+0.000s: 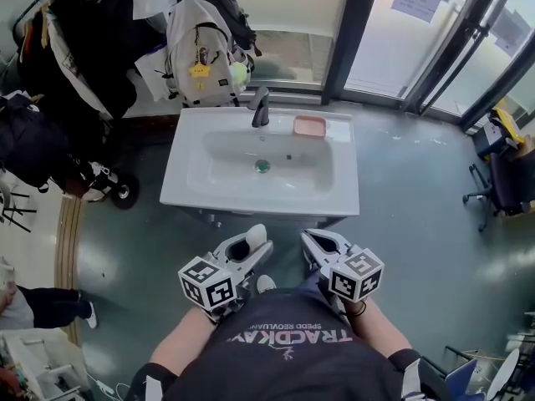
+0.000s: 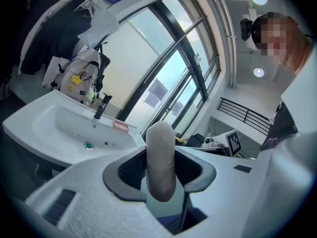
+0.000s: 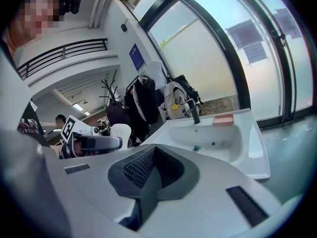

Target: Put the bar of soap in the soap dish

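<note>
A pale, rounded bar of soap stands on edge between the jaws of my left gripper, which is shut on it. In the head view the soap pokes out of the left gripper, just short of the front edge of the white sink. The pink soap dish sits on the sink's back rim, right of the black faucet; it also shows as soap dish and soap dish. My right gripper is beside the left one, shut and empty, its jaws pressed together.
A white backpack leans behind the sink's back left corner, with dark coats hanging further left. Glass doors run along the back right. An office chair stands far right. A green drain plug sits in the basin.
</note>
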`<state>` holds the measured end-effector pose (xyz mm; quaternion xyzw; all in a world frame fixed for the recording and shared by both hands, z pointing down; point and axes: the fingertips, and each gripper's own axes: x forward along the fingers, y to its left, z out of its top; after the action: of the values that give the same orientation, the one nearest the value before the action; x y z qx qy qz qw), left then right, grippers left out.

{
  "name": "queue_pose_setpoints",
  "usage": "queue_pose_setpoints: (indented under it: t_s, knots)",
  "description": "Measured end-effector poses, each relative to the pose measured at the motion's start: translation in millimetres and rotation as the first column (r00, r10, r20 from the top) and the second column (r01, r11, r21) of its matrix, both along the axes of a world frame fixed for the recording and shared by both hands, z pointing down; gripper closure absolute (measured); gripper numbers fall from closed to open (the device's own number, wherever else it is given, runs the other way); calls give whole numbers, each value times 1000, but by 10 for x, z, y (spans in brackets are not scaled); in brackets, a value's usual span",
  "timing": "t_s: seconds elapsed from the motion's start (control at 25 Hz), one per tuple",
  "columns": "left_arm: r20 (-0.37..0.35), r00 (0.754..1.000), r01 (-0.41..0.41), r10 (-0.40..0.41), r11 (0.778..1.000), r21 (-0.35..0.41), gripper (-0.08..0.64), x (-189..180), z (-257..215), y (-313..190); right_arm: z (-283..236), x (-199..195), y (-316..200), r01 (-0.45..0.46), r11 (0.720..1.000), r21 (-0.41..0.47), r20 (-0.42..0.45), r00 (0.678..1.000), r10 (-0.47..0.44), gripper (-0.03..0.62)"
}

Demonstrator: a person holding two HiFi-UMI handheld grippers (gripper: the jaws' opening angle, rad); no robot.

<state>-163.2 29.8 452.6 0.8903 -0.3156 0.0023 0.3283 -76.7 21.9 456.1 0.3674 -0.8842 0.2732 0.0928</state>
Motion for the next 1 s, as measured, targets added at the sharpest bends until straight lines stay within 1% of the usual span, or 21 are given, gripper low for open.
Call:
queue_pose_setpoints:
  t_s: [0.2, 0.4, 0.8, 1.0]
  knots:
    - [9, 1000, 3, -3, 1000, -5, 390, 217, -18, -195, -24, 225, -258, -2, 1000, -3, 6, 1000, 2, 583]
    - [12, 1000, 12, -12, 1000, -26, 390, 380, 15, -385, 9, 401, -472, -1, 1000, -17, 9, 1000, 1, 583]
    - [7, 1000, 20, -20, 999, -38, 391, 840, 52, -834, 58, 806, -900, -4, 999, -33, 3, 1000, 4, 583]
    - [15, 999, 39, -39, 998, -48, 391, 1001, 89, -1087, 114, 970, -1130, -3, 999, -47, 9, 1000, 4, 583]
